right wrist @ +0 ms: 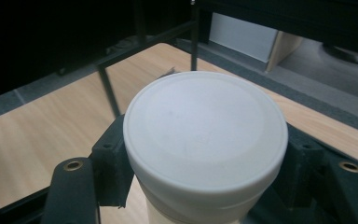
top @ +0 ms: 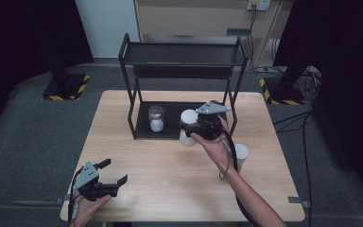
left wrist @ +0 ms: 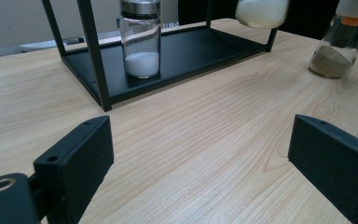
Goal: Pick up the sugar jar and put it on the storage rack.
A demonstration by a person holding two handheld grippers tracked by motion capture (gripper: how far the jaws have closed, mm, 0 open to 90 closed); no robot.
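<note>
Wooden table (top: 170,161) on grey floor (top: 23,142), dark curtains (top: 23,28) around.

White-lidded jar (right wrist: 205,140) clamped in right claw (right wrist: 200,186), black rack frame (right wrist: 107,88) behind

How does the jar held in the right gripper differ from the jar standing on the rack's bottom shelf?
The held jar has a wide white lid; the shelf jar has a silvery metal cap. The held jar hangs off the table in the right gripper; the shelf jar stands upright on the rack. Both hold something white.
</note>
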